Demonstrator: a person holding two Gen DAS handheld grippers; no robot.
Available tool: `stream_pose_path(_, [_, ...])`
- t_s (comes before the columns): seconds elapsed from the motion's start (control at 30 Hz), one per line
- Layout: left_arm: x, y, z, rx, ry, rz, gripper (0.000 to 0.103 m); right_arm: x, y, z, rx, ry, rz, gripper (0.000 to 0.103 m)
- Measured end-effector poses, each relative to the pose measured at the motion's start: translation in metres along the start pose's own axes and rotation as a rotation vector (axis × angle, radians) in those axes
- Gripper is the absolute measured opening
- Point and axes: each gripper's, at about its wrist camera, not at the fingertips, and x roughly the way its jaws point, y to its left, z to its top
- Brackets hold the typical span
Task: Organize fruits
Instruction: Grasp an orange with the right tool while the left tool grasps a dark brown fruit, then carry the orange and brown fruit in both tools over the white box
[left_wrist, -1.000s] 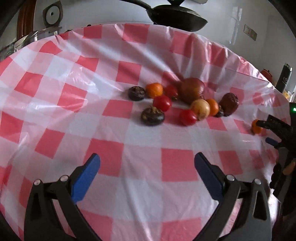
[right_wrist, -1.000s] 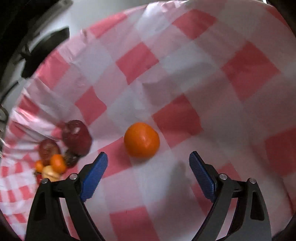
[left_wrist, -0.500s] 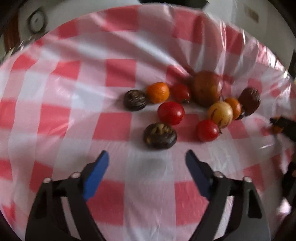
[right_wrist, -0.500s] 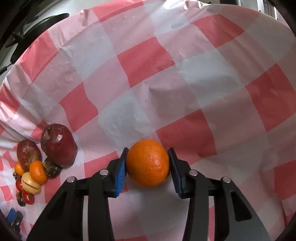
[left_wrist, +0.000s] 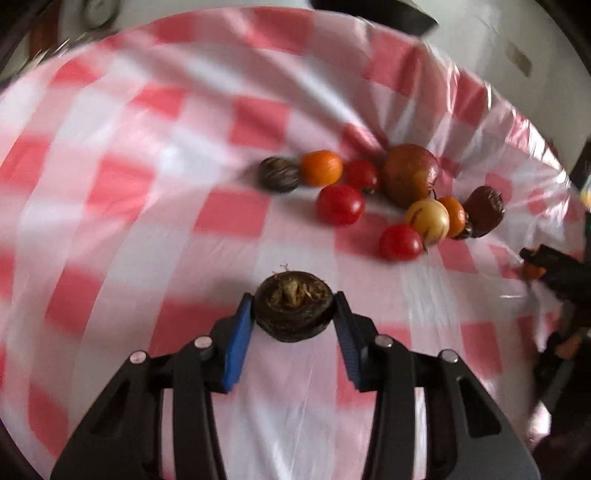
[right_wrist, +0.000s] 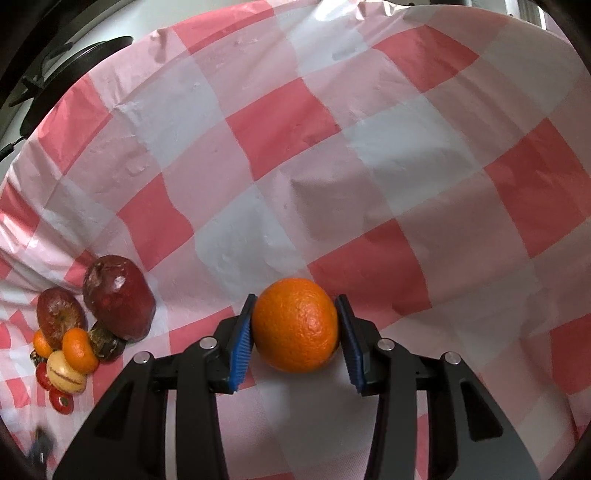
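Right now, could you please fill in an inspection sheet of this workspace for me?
Surface: checked red-and-white tablecloth, creased, covering the table.
Job's things: orange and dark fruit each in a grip; the rest of the fruit lies in a pile of red, orange, yellow and brown pieces.
Clutter: nothing seen.
Grippers: left gripper closing, pads against the dark fruit; right gripper shut on the orange.
Cables: nothing seen.
Surroundings: dark pan beyond the table's edge; pale wall behind.
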Motion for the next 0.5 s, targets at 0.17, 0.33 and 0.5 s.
stream_pose_path(0.17, [-0.048, 0.017, -0.048, -0.003, -0.015, 0.053, 0.043, -0.030, 0.031, -0.019, -0.018, 0.018, 0.097, 0.042])
stream_pose_path(0.33, [-0.090, 0.027, -0.084, -0.010, -0.013, 0.094, 0.044, -0.090, 0.093, -0.077, -0.153, 0.061, 0.316, 0.042])
stream_pose_path(0.5, [-0.119, 0.041, -0.119, -0.022, 0.002, 0.123, 0.044, -0.143, 0.135, -0.148, -0.314, 0.112, 0.456, 0.042])
